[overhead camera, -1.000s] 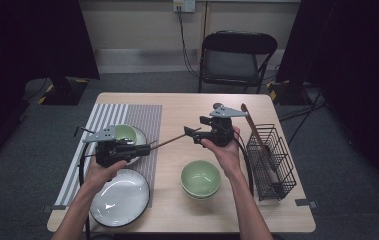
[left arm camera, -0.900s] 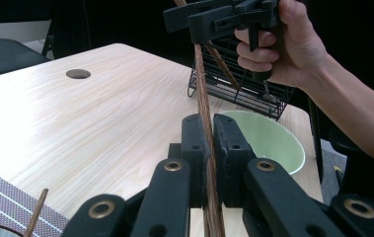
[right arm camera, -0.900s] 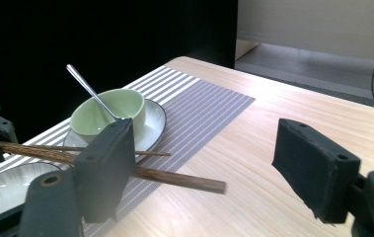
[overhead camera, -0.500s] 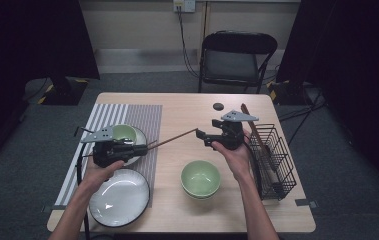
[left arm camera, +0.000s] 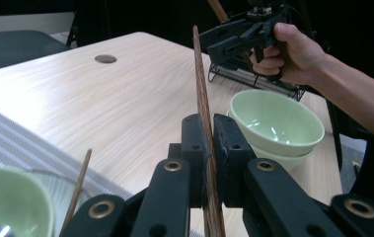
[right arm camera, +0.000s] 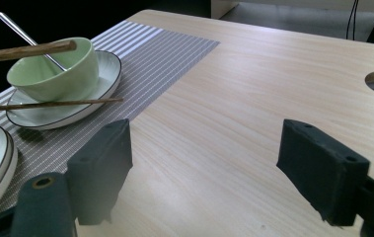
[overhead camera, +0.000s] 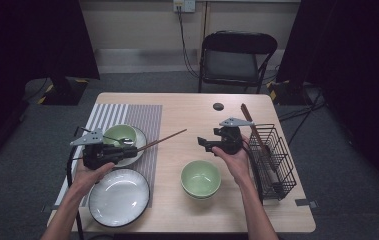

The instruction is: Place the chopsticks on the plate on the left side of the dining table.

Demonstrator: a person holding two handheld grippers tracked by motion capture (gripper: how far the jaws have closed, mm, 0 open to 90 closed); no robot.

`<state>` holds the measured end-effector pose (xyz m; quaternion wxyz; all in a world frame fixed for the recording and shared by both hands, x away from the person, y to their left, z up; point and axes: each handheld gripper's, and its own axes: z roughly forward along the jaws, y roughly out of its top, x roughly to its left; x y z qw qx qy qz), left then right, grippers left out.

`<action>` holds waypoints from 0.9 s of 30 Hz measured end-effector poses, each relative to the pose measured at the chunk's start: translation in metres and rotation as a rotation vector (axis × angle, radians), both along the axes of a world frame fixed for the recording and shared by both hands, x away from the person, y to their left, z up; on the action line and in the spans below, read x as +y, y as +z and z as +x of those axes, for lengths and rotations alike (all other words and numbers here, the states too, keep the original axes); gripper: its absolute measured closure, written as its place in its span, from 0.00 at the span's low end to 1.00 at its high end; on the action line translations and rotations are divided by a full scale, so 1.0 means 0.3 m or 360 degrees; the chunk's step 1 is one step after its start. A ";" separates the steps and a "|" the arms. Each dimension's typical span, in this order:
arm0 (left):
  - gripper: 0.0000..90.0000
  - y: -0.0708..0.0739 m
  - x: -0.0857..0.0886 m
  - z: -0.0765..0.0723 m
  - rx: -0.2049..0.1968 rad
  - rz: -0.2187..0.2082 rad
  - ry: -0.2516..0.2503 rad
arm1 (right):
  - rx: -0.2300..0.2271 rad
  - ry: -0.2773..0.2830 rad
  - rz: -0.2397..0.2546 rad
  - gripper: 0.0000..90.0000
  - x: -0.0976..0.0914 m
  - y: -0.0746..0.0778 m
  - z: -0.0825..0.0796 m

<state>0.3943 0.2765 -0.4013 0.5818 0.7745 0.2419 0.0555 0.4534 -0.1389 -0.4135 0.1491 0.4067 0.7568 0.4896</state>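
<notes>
Left forearm enters from bottom left, hand wrapped round left hand-held gripper (overhead camera: 127, 148); jaws pressed nearly together, pointing toward table's middle. Right forearm enters from bottom right, hand gripping right hand-held gripper (overhead camera: 200, 143); jaws spread wide, nothing between them, aimed across at left one.

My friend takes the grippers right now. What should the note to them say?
Left gripper: shut on a chopstick that sticks out over the table.
Right gripper: open, nothing in it, above bare table beside the wire rack.
Second chopstick lies across the small plate by the small green bowl with a spoon.
One brown stick already leans in the rack.
Likely left: rack the held chopstick, then the other.
</notes>
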 end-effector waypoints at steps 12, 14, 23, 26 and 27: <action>0.94 -0.072 0.083 0.002 0.0076 0.0080 0.0118 | 0.0099 -0.0052 -0.0084 0.21 -0.021 -0.096 0.015; 0.94 -0.082 0.095 0.002 0.0084 0.0110 0.0133 | 0.0111 -0.0062 -0.0113 0.20 -0.021 -0.109 0.017; 0.94 -0.129 0.146 0.006 0.0111 0.0133 0.0178 | 0.0165 -0.0105 -0.0179 0.20 -0.029 -0.155 0.022; 0.94 -0.156 0.161 0.012 0.0142 0.0166 0.0208 | 0.0185 -0.0115 -0.0223 0.20 -0.033 -0.177 0.025; 0.94 -0.161 0.166 0.012 0.0154 0.0167 0.0218 | 0.0183 -0.0120 -0.0225 0.20 -0.034 -0.181 0.025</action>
